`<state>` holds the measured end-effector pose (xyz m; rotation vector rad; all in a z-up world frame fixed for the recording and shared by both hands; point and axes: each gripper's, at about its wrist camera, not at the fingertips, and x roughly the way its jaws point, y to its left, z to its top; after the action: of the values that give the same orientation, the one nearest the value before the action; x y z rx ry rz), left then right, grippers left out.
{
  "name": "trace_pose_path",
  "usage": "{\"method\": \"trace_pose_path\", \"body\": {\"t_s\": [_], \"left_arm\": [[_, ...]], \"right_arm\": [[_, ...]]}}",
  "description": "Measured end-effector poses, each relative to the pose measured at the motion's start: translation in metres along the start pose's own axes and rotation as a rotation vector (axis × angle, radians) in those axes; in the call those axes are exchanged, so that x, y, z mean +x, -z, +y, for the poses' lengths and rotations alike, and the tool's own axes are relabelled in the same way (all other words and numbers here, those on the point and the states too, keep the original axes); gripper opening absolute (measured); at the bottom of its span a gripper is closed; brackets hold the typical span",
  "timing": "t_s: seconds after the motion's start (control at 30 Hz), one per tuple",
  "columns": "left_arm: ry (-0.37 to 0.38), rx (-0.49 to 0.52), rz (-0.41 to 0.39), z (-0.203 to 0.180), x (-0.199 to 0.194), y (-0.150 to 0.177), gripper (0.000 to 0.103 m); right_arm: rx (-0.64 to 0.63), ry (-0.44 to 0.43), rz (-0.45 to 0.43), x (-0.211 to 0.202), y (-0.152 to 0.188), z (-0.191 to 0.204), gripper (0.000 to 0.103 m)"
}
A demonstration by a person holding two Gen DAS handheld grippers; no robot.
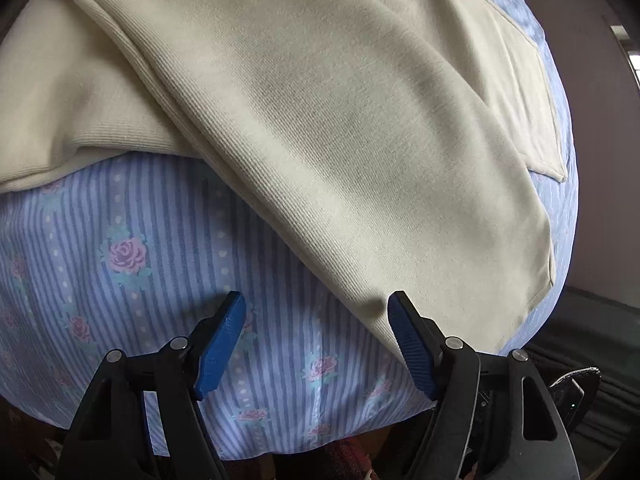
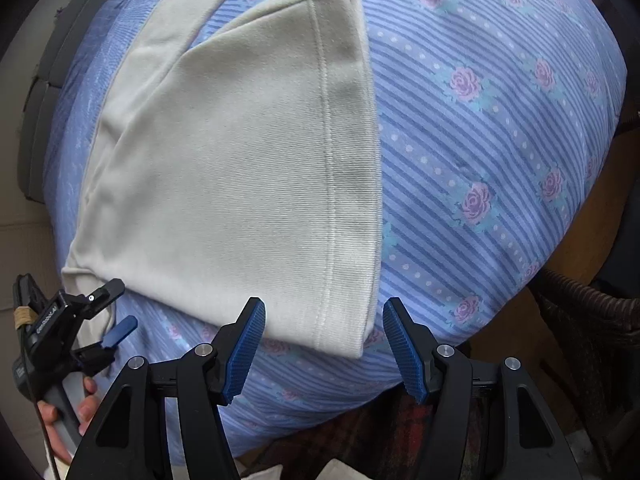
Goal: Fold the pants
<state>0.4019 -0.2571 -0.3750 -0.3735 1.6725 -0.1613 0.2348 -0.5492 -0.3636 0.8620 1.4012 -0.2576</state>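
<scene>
The cream pants [image 2: 240,168] are laid on a blue striped cloth with roses [image 2: 480,140]. The left gripper [image 1: 316,316] is held apart at one edge, nothing clamped. The right gripper [image 2: 324,320] is held apart over the hem corner, nothing clamped.

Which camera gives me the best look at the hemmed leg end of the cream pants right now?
The right wrist view. The hemmed leg end runs in full down the middle of the picture, stitching clear, its near corner just ahead of the right hand-held gripper. The left wrist view shows broad cream pants fabric and a side edge, but no stitched hem that I can make out.
</scene>
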Motion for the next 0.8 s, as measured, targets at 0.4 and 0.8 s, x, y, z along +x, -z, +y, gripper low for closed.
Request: {"method": "trace_pose_path", "body": {"t_s": [0.4, 0.8], "left_arm": [[0.167, 0.256, -0.038, -0.062, -0.07, -0.018, 0.012], [0.18, 0.333, -0.234, -0.154, -0.141, -0.16, 0.012]], "right_arm": [[0.113, -0.131, -0.123, -0.051, -0.009, 0.015, 0.009], [0.018, -0.328, -0.482, -0.176, -0.172, 0.124, 0.009]]}}
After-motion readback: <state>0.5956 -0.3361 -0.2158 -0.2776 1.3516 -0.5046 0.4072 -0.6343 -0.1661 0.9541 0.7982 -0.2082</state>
